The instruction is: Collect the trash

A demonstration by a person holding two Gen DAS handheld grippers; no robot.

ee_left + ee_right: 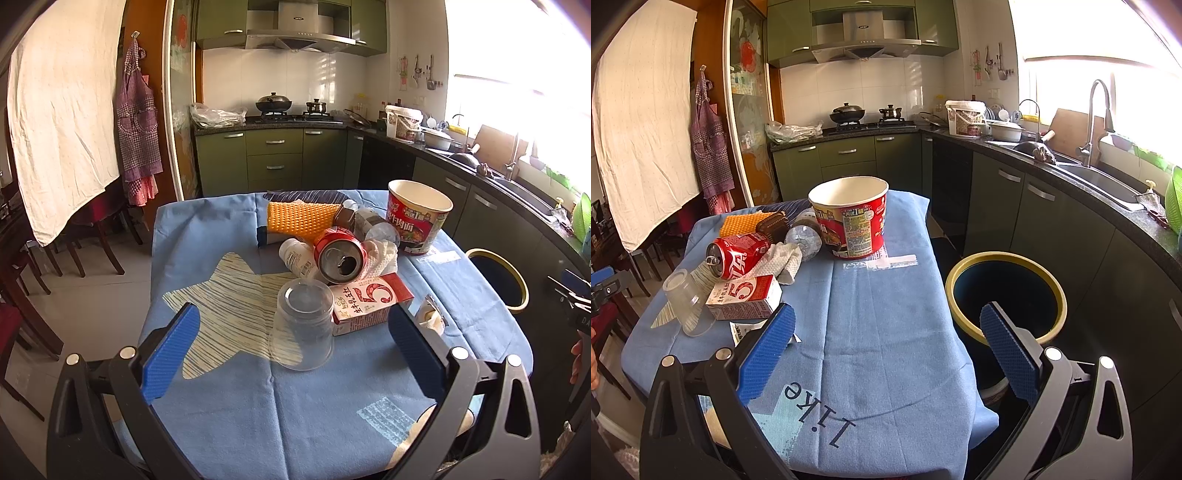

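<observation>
Clear plastic cup point(301, 325) lies tipped on the table point(229, 406) near a red can point(340, 254); both grippers' jaws apart, empty.

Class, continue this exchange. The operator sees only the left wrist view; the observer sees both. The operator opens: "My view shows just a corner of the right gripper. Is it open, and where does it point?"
Observer: The right gripper is open and holds nothing. It points between the table's right edge and the bin.
Operator: Is anything in the bin?
Observer: The inner wall that shows is dark and bare; one finger hides the bottom.
Operator: Is anything printed on the cloth's near edge?
Observer: Yes, the cloth reads "Like" there.
</observation>
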